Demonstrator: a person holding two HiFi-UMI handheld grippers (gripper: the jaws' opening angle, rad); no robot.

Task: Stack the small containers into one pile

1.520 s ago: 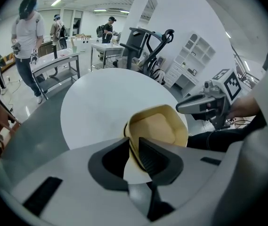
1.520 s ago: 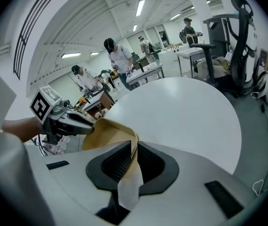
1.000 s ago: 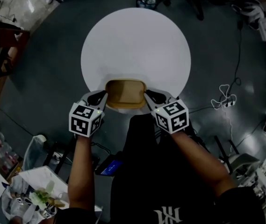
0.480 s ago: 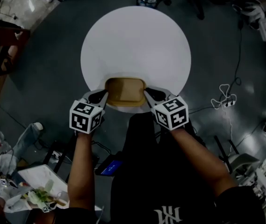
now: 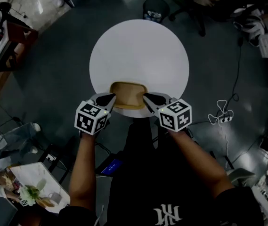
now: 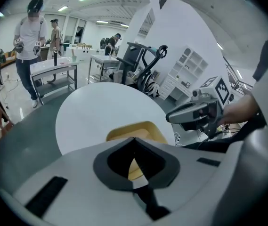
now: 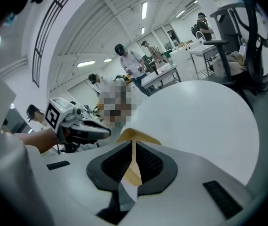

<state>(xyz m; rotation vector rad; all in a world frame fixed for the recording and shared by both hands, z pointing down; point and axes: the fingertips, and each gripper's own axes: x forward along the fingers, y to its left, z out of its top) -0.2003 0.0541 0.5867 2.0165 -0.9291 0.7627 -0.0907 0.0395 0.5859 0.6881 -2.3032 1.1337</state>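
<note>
1. Work surface: a round white desk [image 5: 138,51] stands on a dark floor. A dark waste bin [image 5: 153,8] stands on the floor just past its far edge.
2. Task item: one tan container [image 5: 126,94], a shallow rounded-rectangle tub, sits at the near edge of the desk, directly in front of me. I cannot tell whether more tubs are nested inside it.
3. My left gripper [image 5: 109,98] is at the container's left side.
   - In the left gripper view the jaws are clenched together at their tips.
   - A sliver of the container's yellow-tan rim is pinched between them.
   - The rest of the container lies just beyond the jaws, on the white desk top.
4. My right gripper [image 5: 149,98] is at the container's right side, opposite the left one.
   - In the right gripper view a thin tan wall stands upright between the ribbed pads.
   - The jaws are closed onto that wall.
5. Relative position: the two grippers face each other across the container, each touching its own end, with the marker cubes toward me.
6. Surroundings: the left gripper view shows a person [image 6: 30,46] standing well beyond the desk, beside a metal trolley.
</note>
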